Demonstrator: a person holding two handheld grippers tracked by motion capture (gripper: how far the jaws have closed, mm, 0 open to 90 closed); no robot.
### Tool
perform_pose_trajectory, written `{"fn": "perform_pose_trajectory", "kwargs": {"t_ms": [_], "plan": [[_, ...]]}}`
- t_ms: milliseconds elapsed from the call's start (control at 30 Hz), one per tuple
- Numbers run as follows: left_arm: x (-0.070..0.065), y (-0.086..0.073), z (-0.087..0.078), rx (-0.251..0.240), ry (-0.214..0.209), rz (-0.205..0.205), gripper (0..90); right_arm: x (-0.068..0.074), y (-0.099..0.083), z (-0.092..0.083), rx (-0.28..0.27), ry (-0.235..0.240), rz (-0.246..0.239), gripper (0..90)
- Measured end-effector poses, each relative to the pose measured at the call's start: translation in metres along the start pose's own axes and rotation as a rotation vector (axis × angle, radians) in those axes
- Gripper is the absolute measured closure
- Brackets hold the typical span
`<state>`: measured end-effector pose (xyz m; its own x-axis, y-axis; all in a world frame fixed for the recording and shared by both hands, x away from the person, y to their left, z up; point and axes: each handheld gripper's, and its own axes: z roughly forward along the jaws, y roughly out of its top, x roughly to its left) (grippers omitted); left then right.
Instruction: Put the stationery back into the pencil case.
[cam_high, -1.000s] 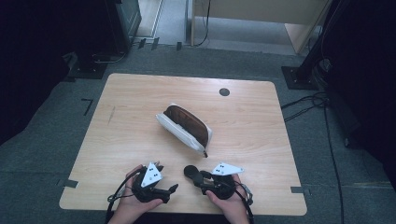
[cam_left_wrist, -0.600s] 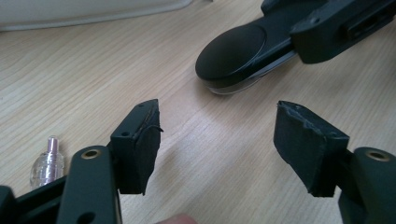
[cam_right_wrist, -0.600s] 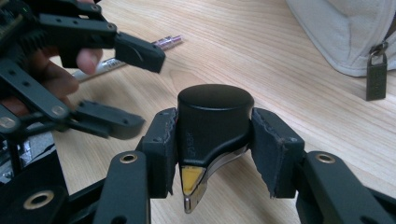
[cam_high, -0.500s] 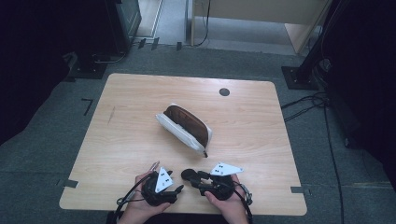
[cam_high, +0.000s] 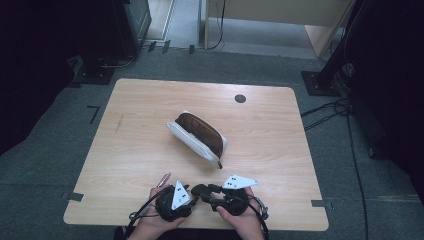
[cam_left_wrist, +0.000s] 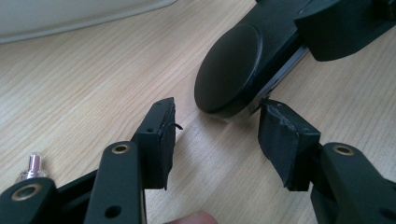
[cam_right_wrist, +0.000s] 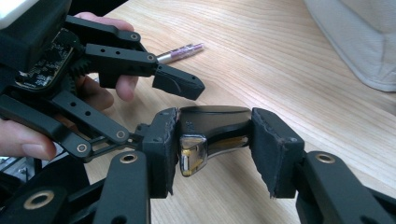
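My right gripper (cam_right_wrist: 215, 128) is shut on a small black stapler-like tool (cam_right_wrist: 212, 123) with a shiny metal part, and holds it just above the table near the front edge. The tool's rounded black end (cam_left_wrist: 229, 70) lies just beyond my left gripper (cam_left_wrist: 217, 119). That gripper's jaws have just been closing and stand on either side of the end, with the pads not pressing on it. In the high view the left gripper (cam_high: 194, 195) and right gripper (cam_high: 209, 192) meet tip to tip at the tool (cam_high: 201, 189).
A white pouch (cam_high: 197, 136) with a brown inside lies open in the middle of the wooden table (cam_high: 125, 130). A silver and purple pen (cam_right_wrist: 180, 51) lies by the left hand, also seen from above (cam_high: 164, 180). A dark round grommet (cam_high: 240, 98) sits at the far edge.
The left gripper has moved right, up to the right gripper, and its jaws have narrowed around the tool's end. The right gripper has kept still with the tool in it.
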<state>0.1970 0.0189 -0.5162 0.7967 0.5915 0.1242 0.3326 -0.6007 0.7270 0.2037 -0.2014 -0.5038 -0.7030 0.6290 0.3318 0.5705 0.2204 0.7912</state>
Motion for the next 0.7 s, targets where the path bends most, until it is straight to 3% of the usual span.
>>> {"fn": "perform_pose_trajectory", "kwargs": {"t_ms": [267, 500, 600, 700], "plan": [[-0.0038, -0.0017, -0.0001, -0.022, 0.022, 0.048, 53.5, 0.003, 0.0033, -0.0001, -0.003, 0.016, -0.009, 53.0], [-0.0082, -0.0025, -0.0013, -0.04, 0.026, 0.092, 64.1, 0.0043, 0.0039, 0.0016, 0.0, 0.024, -0.01, 53.0], [-0.0063, -0.0037, -0.0031, -0.069, -0.009, 0.08, 73.4, 0.0032, 0.0052, 0.0002, -0.024, 0.042, -0.005, 53.2], [-0.0039, -0.0039, -0.0035, -0.067, -0.037, 0.066, 74.8, 0.0033, 0.0057, -0.0002, -0.025, 0.038, -0.024, 53.8]]}}
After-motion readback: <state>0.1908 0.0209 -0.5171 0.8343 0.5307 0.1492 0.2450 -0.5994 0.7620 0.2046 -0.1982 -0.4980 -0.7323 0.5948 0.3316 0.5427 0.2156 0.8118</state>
